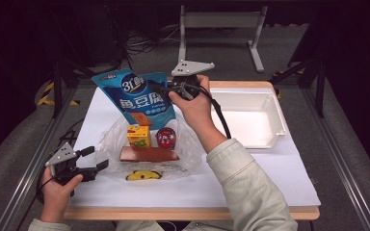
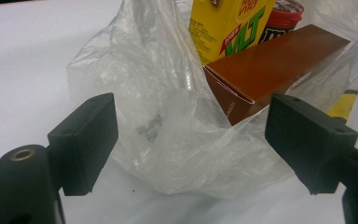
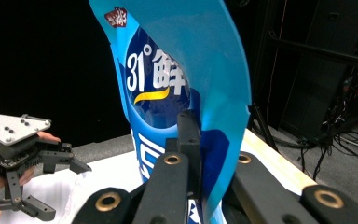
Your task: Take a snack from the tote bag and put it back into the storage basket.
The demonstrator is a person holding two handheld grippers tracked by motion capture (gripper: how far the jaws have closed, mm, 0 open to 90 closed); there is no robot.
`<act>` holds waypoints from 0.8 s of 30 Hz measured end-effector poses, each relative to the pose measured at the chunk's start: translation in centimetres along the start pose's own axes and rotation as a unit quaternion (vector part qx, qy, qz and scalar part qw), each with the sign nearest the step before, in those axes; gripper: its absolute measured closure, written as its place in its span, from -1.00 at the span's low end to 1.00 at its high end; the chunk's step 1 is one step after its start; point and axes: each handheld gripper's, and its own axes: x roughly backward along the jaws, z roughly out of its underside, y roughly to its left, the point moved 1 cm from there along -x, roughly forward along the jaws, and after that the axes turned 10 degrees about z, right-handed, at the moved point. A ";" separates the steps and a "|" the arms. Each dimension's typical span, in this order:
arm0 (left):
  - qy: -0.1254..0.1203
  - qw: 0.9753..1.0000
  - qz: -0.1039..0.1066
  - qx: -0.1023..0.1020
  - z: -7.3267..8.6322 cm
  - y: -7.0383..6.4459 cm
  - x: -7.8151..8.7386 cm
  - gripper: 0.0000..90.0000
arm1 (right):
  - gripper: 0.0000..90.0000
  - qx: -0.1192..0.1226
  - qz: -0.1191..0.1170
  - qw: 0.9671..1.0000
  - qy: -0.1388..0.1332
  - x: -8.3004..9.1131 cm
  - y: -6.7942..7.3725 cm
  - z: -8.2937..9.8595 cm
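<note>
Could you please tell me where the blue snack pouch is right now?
In the high view, the blue snack pouch is held up in the right gripper, above the clear plastic bag and left of the white tray.

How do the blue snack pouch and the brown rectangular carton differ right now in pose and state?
The blue snack pouch is lifted upright above the table, while the brown rectangular carton lies flat on the clear plastic bag. The pouch is clamped by the right tool; the carton is untouched, and the left tool stands open beside the bag. The pouch is soft and curved; the carton is rigid and straight-edged. Both are packaged goods.
</note>
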 end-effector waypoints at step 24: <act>0.004 1.000 0.002 -0.001 0.0 -0.1 -0.1 -0.61 | 0.98 -0.003 0.001 1.000 -0.028 1.1 0.2 -2.0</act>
